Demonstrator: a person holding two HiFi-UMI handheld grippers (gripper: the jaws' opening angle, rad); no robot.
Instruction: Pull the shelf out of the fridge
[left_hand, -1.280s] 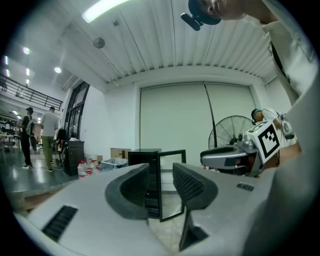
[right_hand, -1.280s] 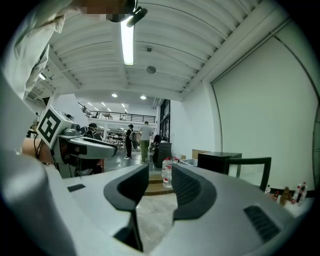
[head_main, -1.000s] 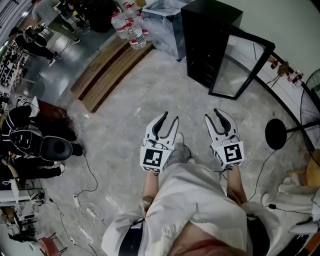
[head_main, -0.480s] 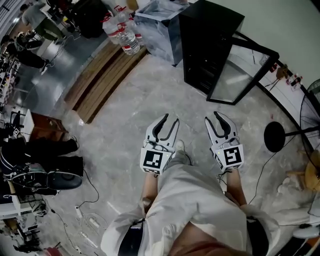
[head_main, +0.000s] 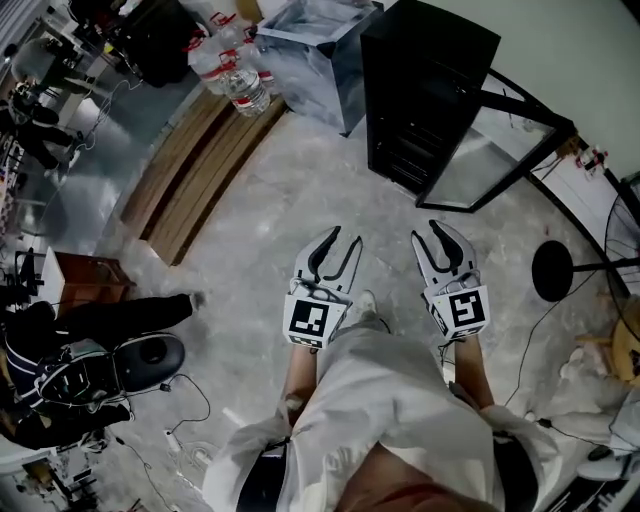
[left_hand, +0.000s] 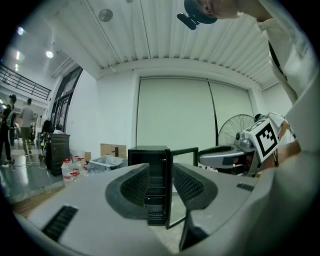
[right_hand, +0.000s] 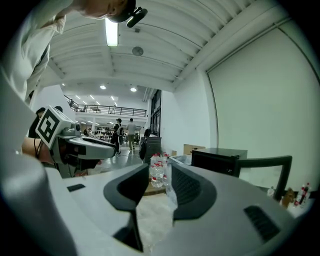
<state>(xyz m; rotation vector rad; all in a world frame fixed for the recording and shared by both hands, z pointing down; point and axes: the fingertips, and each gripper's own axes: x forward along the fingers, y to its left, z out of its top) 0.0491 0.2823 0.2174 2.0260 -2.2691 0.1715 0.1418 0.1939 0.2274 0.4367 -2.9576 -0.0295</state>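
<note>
A small black fridge (head_main: 425, 85) stands on the floor ahead, its glass door (head_main: 490, 155) swung open to the right. Dark shelves show inside it (left_hand: 152, 187) in the left gripper view. Both grippers are held side by side at waist height, well short of the fridge. My left gripper (head_main: 341, 239) is shut with nothing in it and points straight at the fridge's open front (left_hand: 161, 169). My right gripper (head_main: 428, 232) is likewise shut and empty; it (right_hand: 162, 170) looks left of the fridge (right_hand: 220, 160) towards water bottles (right_hand: 157, 173).
A pack of water bottles (head_main: 228, 72) and a clear plastic bin (head_main: 312, 45) sit left of the fridge beside a low wooden platform (head_main: 190, 165). A fan's round base (head_main: 553, 270) and cables lie at the right. A seated person and a black chair (head_main: 140, 355) are at the left.
The fridge and its door sit nearer and larger in the head view as the person walks towards it. Both grippers keep their pose. The seated person at the left has shifted.
</note>
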